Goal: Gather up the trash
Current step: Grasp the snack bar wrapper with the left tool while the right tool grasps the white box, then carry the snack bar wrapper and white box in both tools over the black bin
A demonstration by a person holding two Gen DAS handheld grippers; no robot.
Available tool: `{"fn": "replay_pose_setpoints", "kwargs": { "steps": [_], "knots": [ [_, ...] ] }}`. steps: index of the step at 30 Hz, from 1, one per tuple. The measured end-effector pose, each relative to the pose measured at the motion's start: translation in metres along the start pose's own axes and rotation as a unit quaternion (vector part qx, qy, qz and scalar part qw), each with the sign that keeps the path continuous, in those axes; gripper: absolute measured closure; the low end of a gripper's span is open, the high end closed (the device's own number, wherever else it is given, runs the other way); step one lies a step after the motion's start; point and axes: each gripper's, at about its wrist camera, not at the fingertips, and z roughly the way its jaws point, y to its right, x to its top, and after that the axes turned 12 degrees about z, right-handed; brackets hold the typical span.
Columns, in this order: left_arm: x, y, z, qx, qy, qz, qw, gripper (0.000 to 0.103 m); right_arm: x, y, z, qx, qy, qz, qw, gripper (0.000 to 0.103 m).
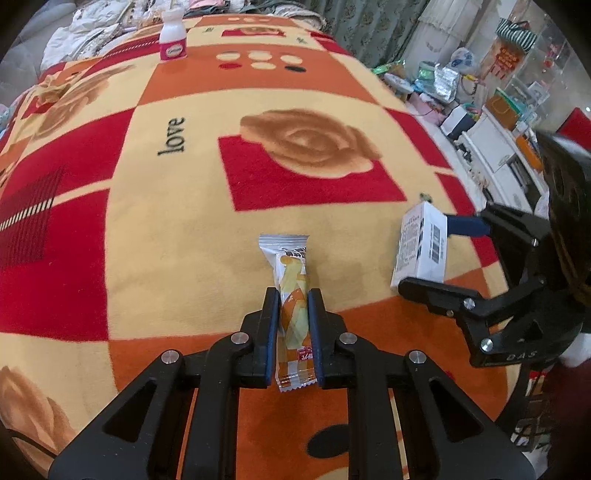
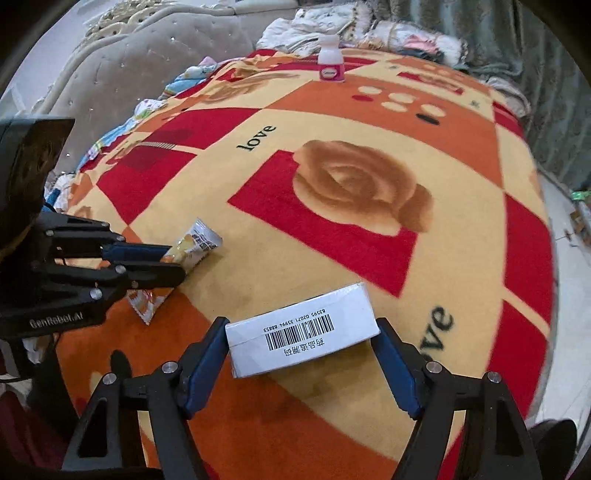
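A yellow and silver snack wrapper (image 1: 288,266) lies lengthwise on the patterned blanket (image 1: 177,221), and my left gripper (image 1: 293,295) is shut on its near half. From the right wrist view the same wrapper (image 2: 201,240) sticks out past the left gripper (image 2: 173,262). A white carton with a barcode (image 2: 295,328) sits between the blue pads of my right gripper (image 2: 301,328), each pad against one end of it. The left wrist view shows that carton (image 1: 421,243) to the right, clamped in the right gripper (image 1: 424,254).
A small white bottle with a pink label (image 1: 173,35) stands upright at the far end of the blanket (image 2: 330,59). Crumpled bedding and a padded headboard (image 2: 110,74) lie beyond it. Cluttered boxes and bags (image 1: 480,110) fill the floor off the right edge.
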Motion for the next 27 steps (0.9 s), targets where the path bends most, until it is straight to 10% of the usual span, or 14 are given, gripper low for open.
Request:
{"fn": "replay_pose_setpoints", "kwargs": {
  "steps": [27],
  "knots": [
    [0.081,0.179,0.014,-0.076,0.032,0.147,0.9857,0.09,-0.106,0.153,-0.138,-0.097,0.09,0.224,0.966,0.027]
  ]
}}
